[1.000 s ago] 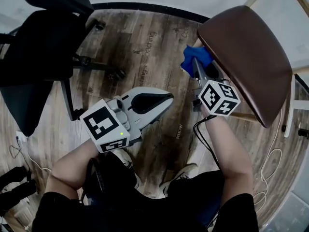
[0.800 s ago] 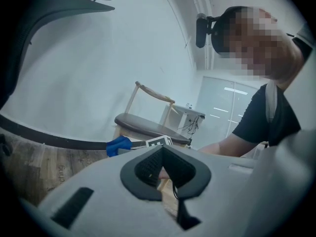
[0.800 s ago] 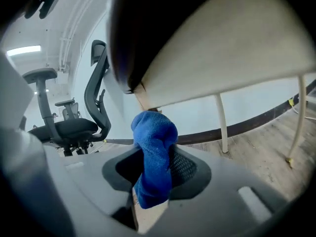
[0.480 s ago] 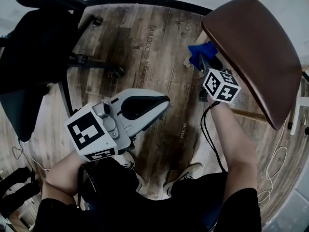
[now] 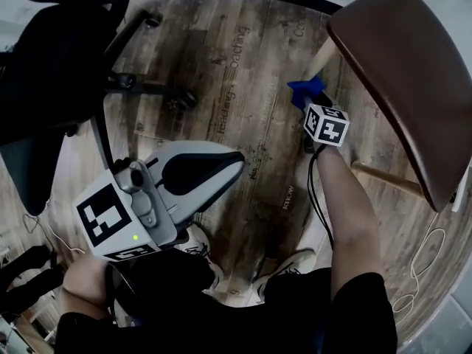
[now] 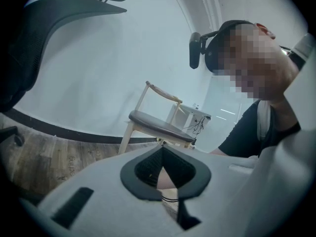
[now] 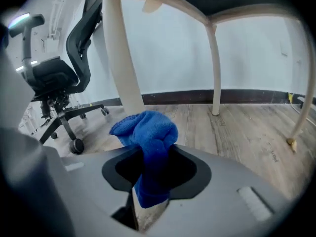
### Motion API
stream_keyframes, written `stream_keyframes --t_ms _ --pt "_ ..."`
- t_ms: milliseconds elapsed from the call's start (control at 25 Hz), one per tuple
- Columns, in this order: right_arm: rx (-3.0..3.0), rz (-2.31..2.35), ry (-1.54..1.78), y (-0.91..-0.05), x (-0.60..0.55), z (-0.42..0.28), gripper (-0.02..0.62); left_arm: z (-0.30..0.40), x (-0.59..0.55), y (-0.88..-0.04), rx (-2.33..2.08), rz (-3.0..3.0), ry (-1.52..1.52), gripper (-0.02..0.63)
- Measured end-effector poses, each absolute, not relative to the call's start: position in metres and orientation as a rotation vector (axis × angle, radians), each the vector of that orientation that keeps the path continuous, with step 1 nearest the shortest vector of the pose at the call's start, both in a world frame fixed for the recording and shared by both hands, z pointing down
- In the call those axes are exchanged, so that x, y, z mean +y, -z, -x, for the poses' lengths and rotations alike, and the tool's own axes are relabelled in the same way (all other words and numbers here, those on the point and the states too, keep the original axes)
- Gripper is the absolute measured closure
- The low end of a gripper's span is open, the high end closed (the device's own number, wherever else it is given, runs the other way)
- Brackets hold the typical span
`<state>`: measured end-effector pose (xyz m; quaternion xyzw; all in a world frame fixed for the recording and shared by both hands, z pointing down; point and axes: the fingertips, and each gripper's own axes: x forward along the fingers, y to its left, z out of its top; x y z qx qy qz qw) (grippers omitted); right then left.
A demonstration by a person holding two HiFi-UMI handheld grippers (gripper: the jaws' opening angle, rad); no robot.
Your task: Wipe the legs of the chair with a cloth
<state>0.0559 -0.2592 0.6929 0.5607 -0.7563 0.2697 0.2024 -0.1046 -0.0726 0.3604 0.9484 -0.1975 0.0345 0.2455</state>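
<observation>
A wooden chair with a brown seat [image 5: 398,72] stands at the upper right of the head view, its pale front leg [image 5: 321,54] slanting down to the floor. My right gripper [image 5: 310,102] is shut on a blue cloth [image 5: 305,89], low beside that leg. In the right gripper view the bunched cloth [image 7: 148,132] sits against the base of the near leg [image 7: 122,58]; whether they touch is unclear. My left gripper [image 5: 237,159] hangs at the lower left, shut and holding nothing, far from the chair [image 6: 158,125].
A black office chair [image 5: 59,57] with a wheeled base [image 5: 147,87] occupies the upper left. Two more chair legs [image 7: 213,68] rise behind the cloth. A white cable [image 5: 420,264] lies on the wood floor at the right. My feet [image 5: 284,264] are below.
The right gripper has gone down the front leg with the cloth, away from the seat and closer to the floor. The left gripper has drifted left and back toward me.
</observation>
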Motion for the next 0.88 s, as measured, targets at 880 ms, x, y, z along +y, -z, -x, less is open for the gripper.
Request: stream_keyframes --t_ms 880 --pt "-2.171 -1.585 -0.749 -0.657 -0.252 -0.045 0.454 0.086 -0.062 -0.354 -0.477 -2.654 -0.092 0.600"
